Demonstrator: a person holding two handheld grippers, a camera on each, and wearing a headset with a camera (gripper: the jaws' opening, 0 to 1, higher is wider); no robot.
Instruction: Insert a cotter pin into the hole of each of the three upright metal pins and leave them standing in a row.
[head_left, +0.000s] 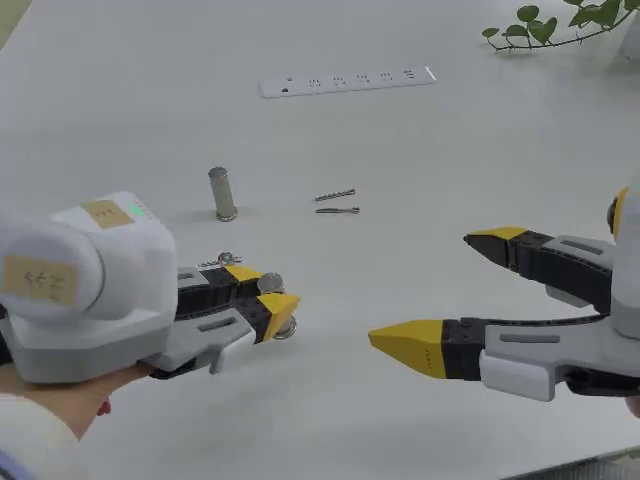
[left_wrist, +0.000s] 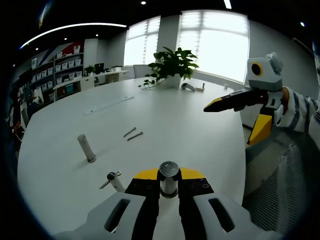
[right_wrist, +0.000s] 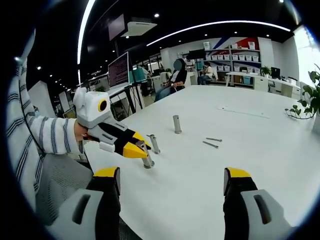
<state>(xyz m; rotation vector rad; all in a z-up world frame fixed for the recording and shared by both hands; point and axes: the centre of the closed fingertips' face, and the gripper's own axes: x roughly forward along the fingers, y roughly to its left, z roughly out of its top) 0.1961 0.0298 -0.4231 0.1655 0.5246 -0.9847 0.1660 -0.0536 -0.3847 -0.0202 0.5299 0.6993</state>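
1. The gripped metal pin (left_wrist: 169, 179) stands upright on the table (head_left: 420, 140) near our edge. The left gripper (head_left: 268, 292) has its jaws closed on the pin's shaft, just under the head. We cannot make out its cross-hole in these views.
2. Just beside it, on the far side of those jaws, the fitted metal pin (left_wrist: 115, 181) is upright with what looks like a cotter pin through its top. We judge one of the three done.
3. Farther back and apart stands the bare metal pin (head_left: 222, 193), upright, with nothing through it.
4. The loose cotter pins (head_left: 335, 195) lie flat, side by side, to the right of the bare metal pin and well apart from both grippers.
5. The right gripper (right_wrist: 172, 175) has its jaws spread wide and holds nothing. It hovers above the table across from the left gripper.
6. We take the step in hand to be the second insertion, with the left side steadying a pin and the right side free to fetch.
7. The next move calls for pinching a thin wire off a flat surface, best at its looped end, then lining its legs up with a small hole. The steadied pin may need turning so the hole faces the right.
8. A power strip (head_left: 347, 80) and a plant (head_left: 560, 25) sit at the far edge, clear of the work.
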